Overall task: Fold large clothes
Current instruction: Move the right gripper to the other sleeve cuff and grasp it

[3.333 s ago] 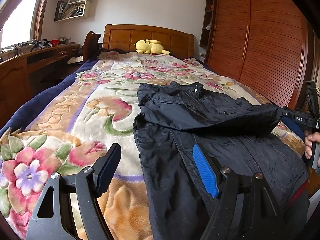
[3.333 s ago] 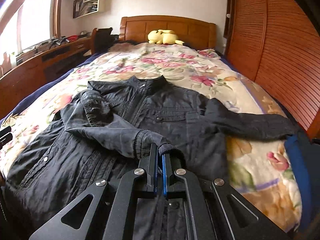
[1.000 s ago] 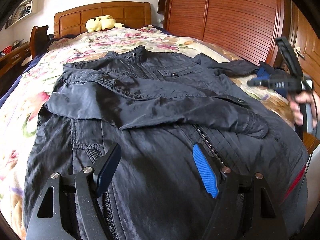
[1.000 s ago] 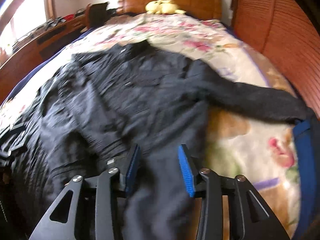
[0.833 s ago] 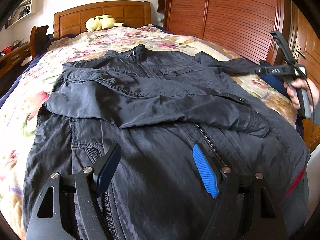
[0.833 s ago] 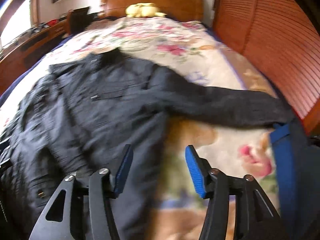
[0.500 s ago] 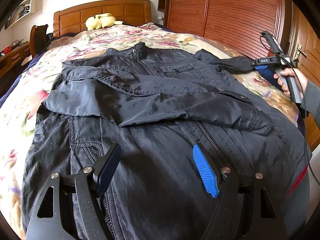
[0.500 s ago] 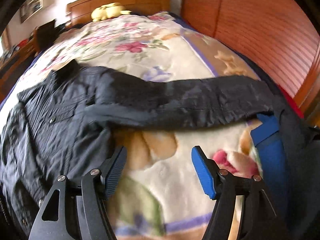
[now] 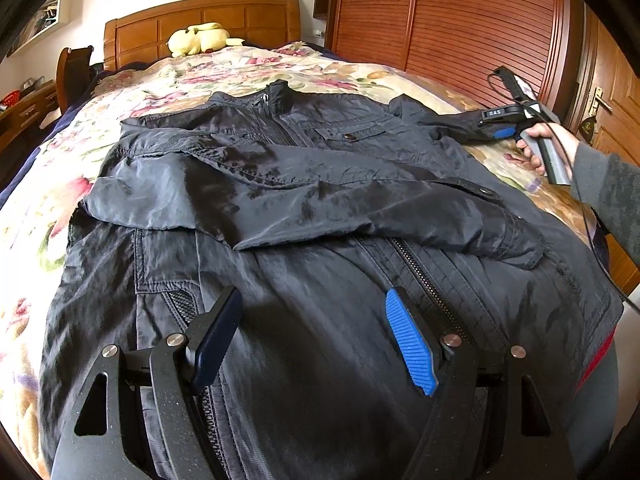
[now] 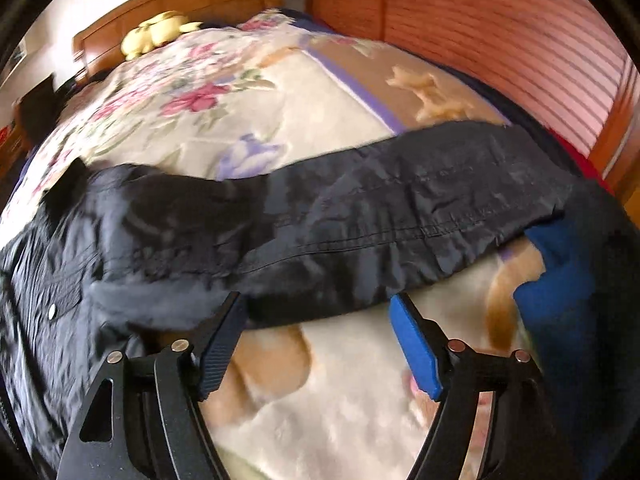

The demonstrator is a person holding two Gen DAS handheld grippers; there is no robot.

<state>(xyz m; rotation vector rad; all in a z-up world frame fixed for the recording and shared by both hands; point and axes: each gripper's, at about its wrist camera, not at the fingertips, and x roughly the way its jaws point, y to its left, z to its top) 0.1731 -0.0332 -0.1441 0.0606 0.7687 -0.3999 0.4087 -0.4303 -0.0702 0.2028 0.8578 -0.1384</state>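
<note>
A black jacket (image 9: 304, 184) is lying face-up on a floral bed (image 9: 36, 184), one sleeve (image 9: 280, 196) already folded across. The other sleeve (image 10: 380, 208) is being approached by the right gripper (image 10: 316, 340), spread wide and empty; it is best pinched near the cuff. The left gripper (image 9: 312, 332) is being held open above the hem.

right wrist view smeared by motion blur; jacket (image 10: 360, 216) cuff hidden lower right; hem cut off by bottom edge in left wrist view.
</note>
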